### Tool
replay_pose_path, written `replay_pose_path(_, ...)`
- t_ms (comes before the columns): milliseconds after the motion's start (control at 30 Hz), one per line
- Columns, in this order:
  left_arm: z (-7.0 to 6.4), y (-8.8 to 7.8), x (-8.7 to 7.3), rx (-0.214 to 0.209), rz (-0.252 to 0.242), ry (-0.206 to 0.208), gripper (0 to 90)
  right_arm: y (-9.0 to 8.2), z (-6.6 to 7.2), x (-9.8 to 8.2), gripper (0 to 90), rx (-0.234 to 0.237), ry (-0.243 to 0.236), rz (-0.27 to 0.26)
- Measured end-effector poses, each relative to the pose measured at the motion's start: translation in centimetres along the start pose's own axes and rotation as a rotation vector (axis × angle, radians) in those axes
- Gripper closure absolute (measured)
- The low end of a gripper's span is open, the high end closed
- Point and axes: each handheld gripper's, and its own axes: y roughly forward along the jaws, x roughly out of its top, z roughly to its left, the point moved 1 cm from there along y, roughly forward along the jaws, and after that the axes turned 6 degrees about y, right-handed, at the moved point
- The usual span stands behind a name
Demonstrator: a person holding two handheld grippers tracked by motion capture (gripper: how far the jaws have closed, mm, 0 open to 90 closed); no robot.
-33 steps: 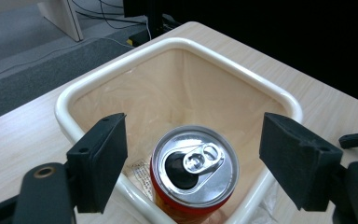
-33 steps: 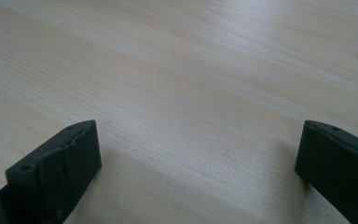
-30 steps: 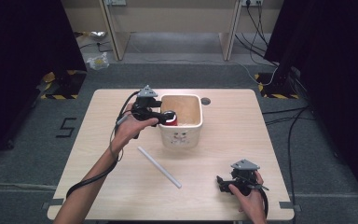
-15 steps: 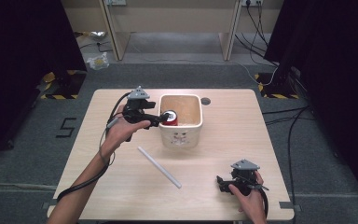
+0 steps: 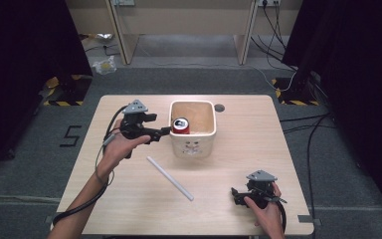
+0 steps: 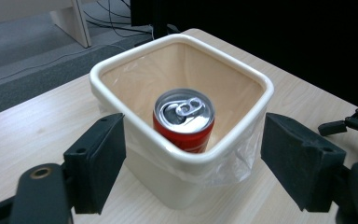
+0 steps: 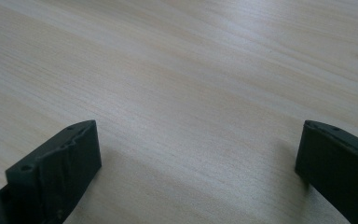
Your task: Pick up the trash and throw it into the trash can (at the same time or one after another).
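Pale wooden desk on grey carpet, dark curtains either side. Left tongs spread wide and empty, level, tips just beside the left wall of the cream bin. Inside the bin, upright against that near wall, a red can with silver top. Right tongs likewise released, low over bare desk near the front right corner. Between both, white tube lying slantwise.

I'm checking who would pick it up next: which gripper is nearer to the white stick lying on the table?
Left, by a small margin. The left gripper hovers beyond the white stick's far end, beside the bin. The right gripper rests on the table, off the stick's near end.
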Motion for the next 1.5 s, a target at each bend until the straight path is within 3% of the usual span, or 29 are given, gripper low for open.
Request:
replay_pose_path(167,-0.4,-0.4,-1.3,0.022,0.010,0.000,22.2,0.0,0.0,0.0,0.2,0.000,0.000,-0.001)
replay_pose_path(600,-2.2,-0.4,-4.9,0.031,0.018,-0.020,23.0,0.0,0.0,0.0,0.2,0.000,0.000,0.001)
replay_pose_path(833,-3.2,0.8,-7.6,0.039,0.045,-0.041,23.1,0.0,0.0,0.0,0.2,0.000,0.000,0.001)
replay_pose_path(1200,-3.9,2.5,-9.6,0.067,0.086,-0.041,23.6,0.0,0.0,0.0,0.2,0.000,0.000,0.001)
replay_pose_path(1400,-4.4,3.2,-10.2,0.045,0.100,-0.045,23.6,0.0,0.0,0.0,0.2,0.000,0.000,0.001)
replay_pose_path(1500,-4.9,4.1,-11.1,0.033,0.130,-0.040,23.6,0.0,0.0,0.0,0.2,0.000,0.000,0.001)
